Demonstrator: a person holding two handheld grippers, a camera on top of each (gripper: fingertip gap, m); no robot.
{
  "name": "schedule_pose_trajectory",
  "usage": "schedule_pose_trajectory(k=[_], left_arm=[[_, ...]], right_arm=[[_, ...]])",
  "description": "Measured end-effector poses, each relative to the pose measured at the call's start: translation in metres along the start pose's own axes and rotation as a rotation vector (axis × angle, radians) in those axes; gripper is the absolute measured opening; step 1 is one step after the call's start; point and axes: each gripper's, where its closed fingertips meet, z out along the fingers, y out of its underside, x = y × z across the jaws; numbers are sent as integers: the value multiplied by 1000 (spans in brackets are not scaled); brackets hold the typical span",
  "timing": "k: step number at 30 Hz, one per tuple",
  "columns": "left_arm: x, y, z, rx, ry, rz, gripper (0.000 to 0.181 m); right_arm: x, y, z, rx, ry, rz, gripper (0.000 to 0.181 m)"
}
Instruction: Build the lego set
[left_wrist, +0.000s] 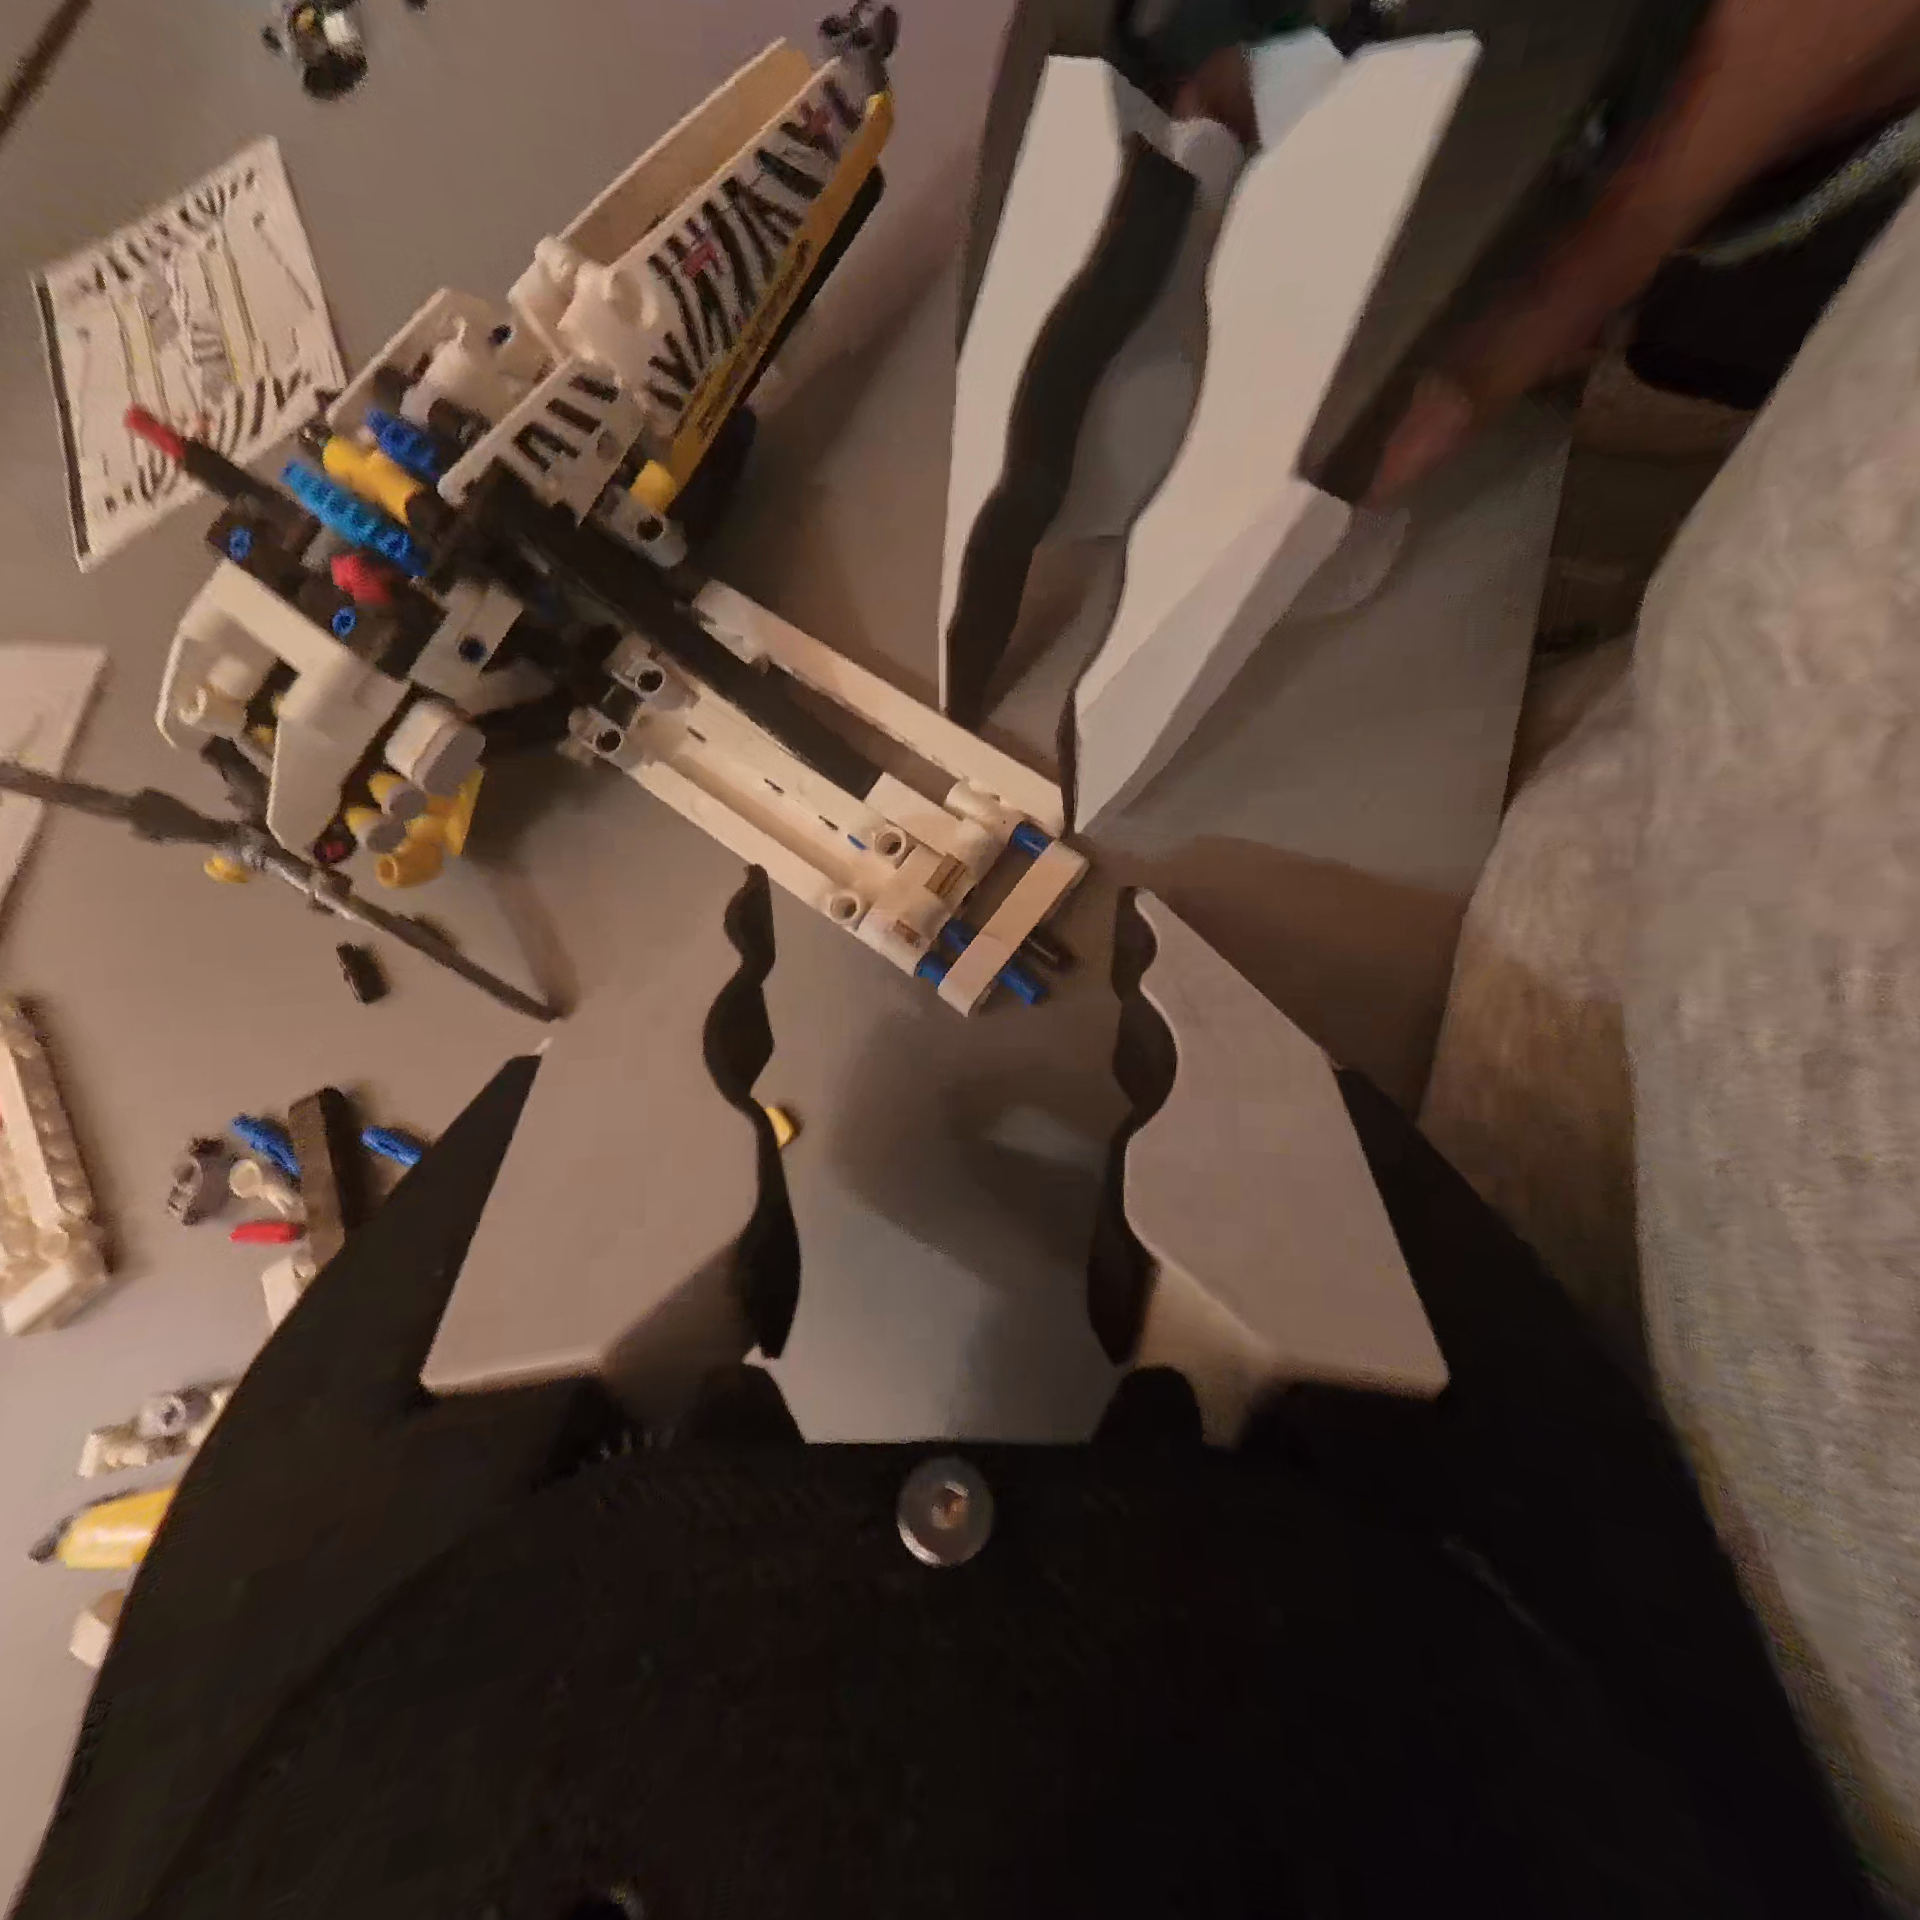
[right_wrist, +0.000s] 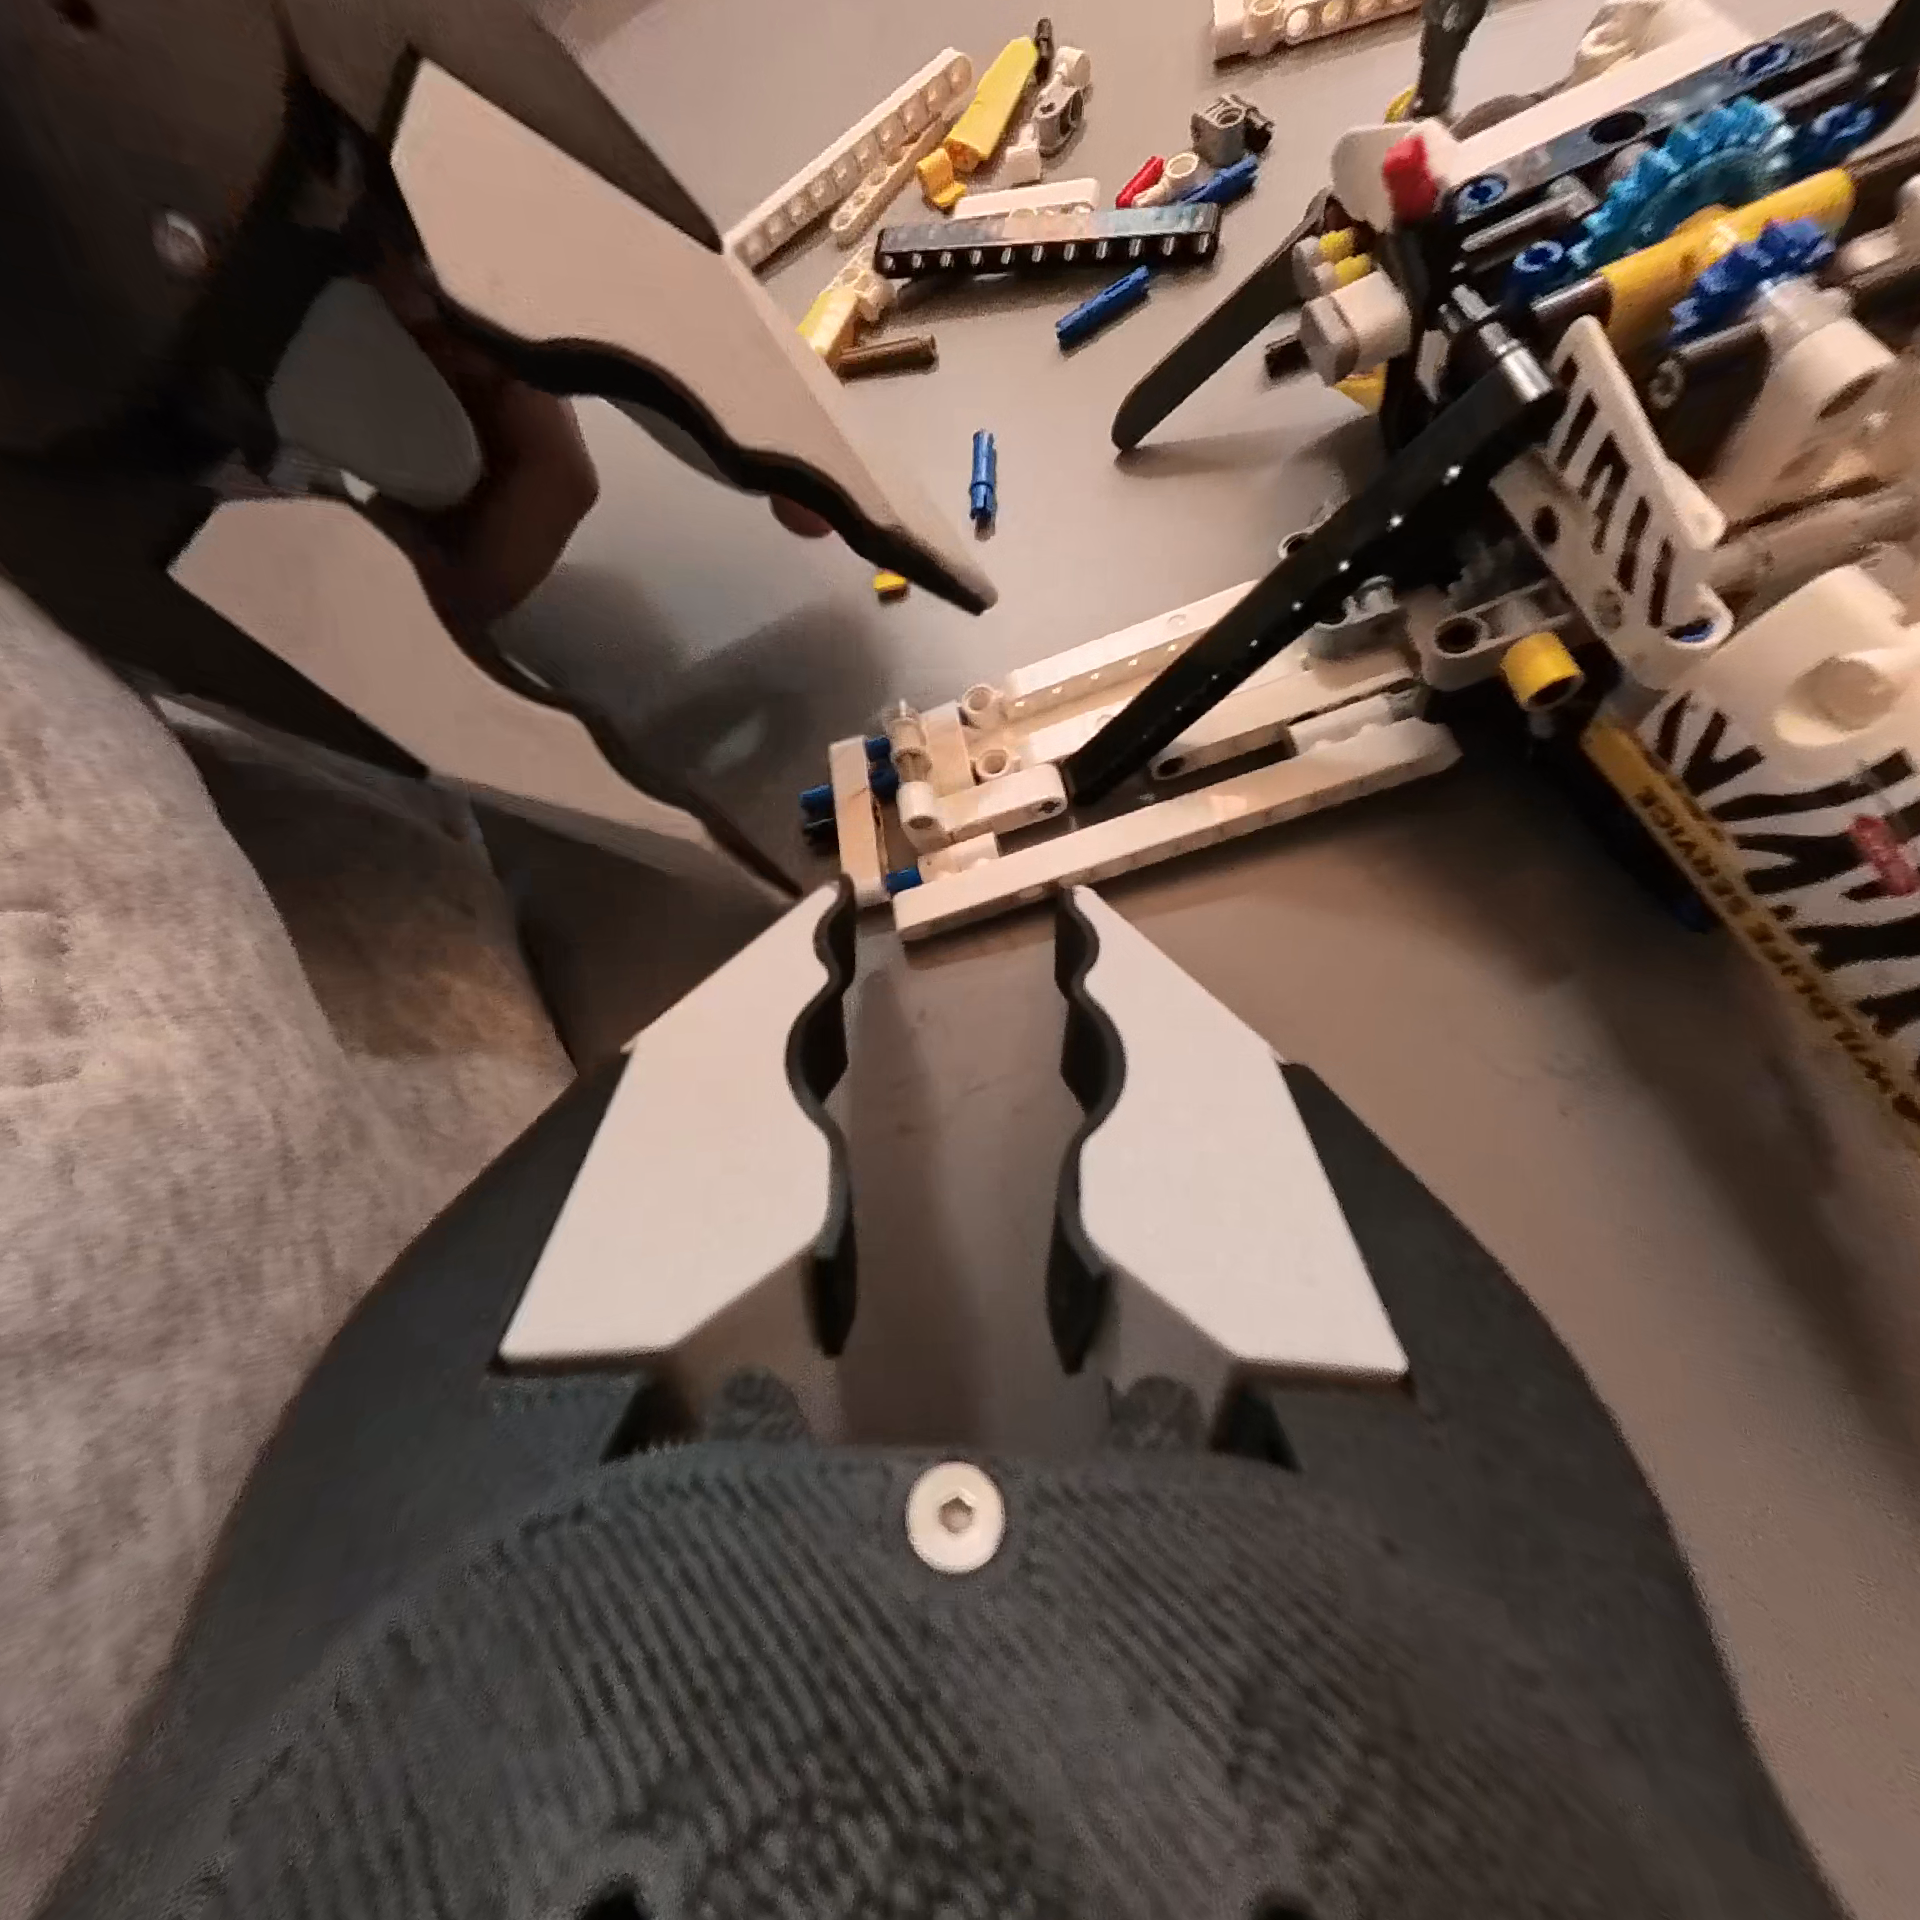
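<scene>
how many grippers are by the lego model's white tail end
2: the left gripper, fingers open, facing the end of the lego model, and the right gripper, open, beside that same end.

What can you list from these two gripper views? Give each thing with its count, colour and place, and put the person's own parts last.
Lego helicopter model: one, white with zebra stripes, yellow, blue and black parts, on the grey table, its white tail boom end between the two grippers.
Sticker sheet: one, white with black stripes, beyond the model.
Loose Lego pieces: many, white, black, yellow, blue and red, scattered past the tail.
Blue pin: one, lying alone near the left gripper.
Grey fabric: beside the table edge.
Left gripper: white fingers, open.
Right gripper: white fingers, open.
Hand: behind the right gripper.
</scene>
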Motion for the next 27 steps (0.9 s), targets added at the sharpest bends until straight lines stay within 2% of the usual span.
schedule_pose_trajectory(k=[3,5,8,11,16,20,27], left_arm=[[-1,1,4,-4,18,101,66],[1,-4,5,14,68,144,61],[7,-5,4,5,166,237,41],[6,2,9,-56,200,323,41],[14,0,11,-60,358,389,30],[16,-3,9,-75,440,359,21],[16,-5,8,-26,408,289,20]], right_arm=[[0,0,-1,2,-33,34,36],[0,-1,-2,4,-50,60,35],[3,-1,-2,8,-58,104,29],[1,-1,-3,14,-91,148,28],[-2,1,-6,20,-135,191,27],[-1,2,-9,24,-169,243,23],[10,-2,-11,61,-187,377,16]])
